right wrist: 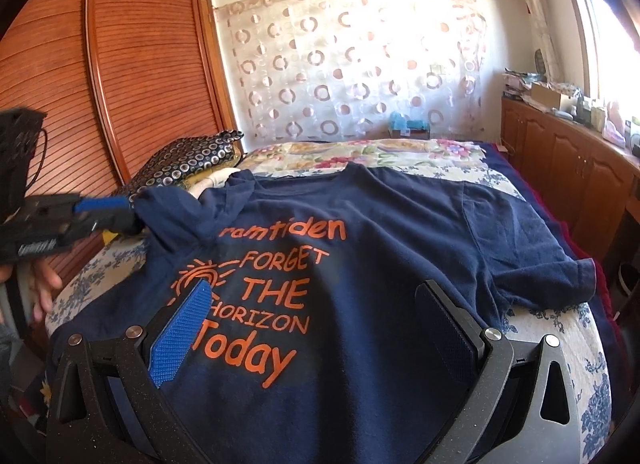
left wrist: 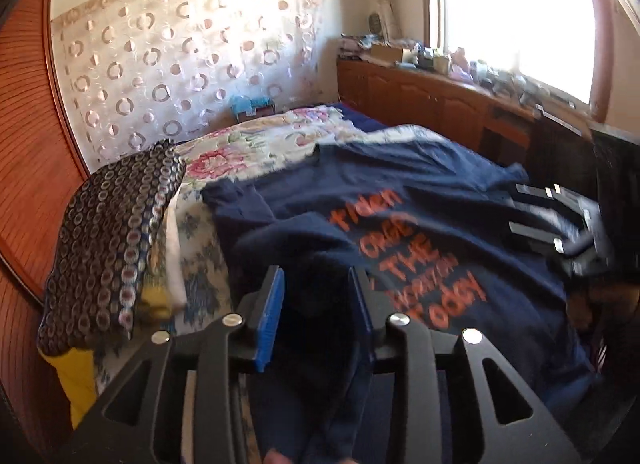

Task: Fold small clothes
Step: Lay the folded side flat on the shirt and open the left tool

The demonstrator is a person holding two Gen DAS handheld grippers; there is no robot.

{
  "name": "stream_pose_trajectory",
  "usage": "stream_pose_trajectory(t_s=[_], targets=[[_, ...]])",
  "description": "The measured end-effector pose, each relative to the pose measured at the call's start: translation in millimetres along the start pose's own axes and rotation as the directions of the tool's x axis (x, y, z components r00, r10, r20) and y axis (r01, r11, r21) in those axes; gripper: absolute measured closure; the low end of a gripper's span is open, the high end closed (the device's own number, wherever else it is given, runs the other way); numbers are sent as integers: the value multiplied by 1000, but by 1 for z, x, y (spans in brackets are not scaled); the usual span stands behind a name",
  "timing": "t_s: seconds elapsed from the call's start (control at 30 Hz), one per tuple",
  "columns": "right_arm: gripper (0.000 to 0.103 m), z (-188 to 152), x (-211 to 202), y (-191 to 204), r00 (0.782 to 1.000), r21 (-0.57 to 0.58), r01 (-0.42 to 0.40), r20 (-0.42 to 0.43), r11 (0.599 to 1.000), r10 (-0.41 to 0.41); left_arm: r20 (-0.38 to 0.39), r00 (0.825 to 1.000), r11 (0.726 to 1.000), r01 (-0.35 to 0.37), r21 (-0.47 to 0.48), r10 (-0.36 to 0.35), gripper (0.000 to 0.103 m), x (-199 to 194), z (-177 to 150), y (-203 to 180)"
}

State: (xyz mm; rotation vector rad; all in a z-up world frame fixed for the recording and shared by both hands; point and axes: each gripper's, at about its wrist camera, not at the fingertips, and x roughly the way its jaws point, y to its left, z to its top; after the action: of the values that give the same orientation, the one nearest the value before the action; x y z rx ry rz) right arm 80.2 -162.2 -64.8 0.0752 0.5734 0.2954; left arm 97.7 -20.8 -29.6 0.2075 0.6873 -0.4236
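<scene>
The navy T-shirt (right wrist: 360, 264) lies face up on the bed (right wrist: 560, 344), orange lettering legible, collar toward the far curtain. One sleeve lies flat to the right; the other is bunched and raised at the left.

Left hand-held gripper (right wrist: 120, 214): jaws narrowly parted with the raised sleeve cloth between them; whether the pads press on it cannot be determined.

Right hand-held gripper (right wrist: 316, 328): jaws wide, holding nothing, poised over the lower chest of the shirt.

Assessment: the garment is light, soft and limp, and will sag and crease unless supported at two points. Recommended grips are the hems, sleeve edges or shoulder seams, where doubled cloth is least likely to slip.
</scene>
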Motion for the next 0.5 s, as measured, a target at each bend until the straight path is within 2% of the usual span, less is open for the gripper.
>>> stream_pose_trajectory(t_s=[0.1,0.23,0.4,0.5], targets=[[0,3,1,4,1000,-12,-8,-2,1000,8,-30,1000,1000,3,-28,-3,70,-3,-21,6],[0,9,10,17,999,-50,-36,-17,998,35,-61,998,995,-33,-98,27,69,-2,-42,26],[4,23,29,45,991,-133,-127,-67,983,119,-37,998,985,-58,-160,53,68,-9,-54,45],[7,34,46,71,980,-204,-187,-106,961,168,-26,997,982,-76,-175,72,67,-14,-56,50]])
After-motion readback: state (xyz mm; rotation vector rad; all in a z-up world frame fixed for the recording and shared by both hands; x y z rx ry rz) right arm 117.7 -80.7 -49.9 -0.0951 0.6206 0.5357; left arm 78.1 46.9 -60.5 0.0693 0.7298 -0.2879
